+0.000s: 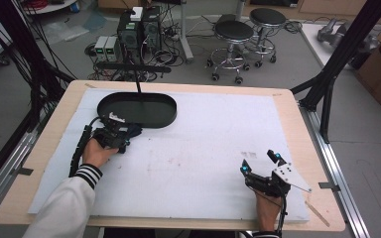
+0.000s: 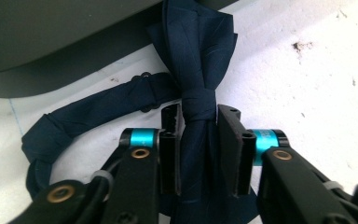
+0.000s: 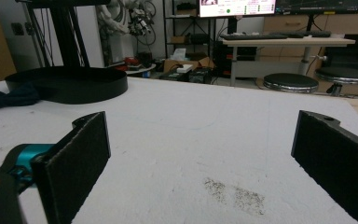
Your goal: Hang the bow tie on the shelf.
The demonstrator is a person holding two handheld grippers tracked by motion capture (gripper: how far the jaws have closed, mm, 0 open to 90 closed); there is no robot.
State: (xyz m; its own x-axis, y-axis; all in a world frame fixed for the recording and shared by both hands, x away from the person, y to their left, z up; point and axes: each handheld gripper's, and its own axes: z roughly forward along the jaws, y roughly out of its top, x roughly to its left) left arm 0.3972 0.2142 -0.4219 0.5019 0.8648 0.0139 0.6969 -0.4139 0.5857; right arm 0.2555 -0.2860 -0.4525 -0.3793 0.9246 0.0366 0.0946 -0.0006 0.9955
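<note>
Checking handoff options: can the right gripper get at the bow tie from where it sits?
Probably not without moving: the right gripper rests open, far across the mat from the bow tie, which the left gripper already clamps beside the tray.

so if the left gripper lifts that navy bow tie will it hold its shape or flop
Probably flops: the bow tie is creased soft cloth, and its strap lies limp and curled. Likely light. The left gripper pinches the knot, so the wings and strap would likely dangle beside the black tray.
</note>
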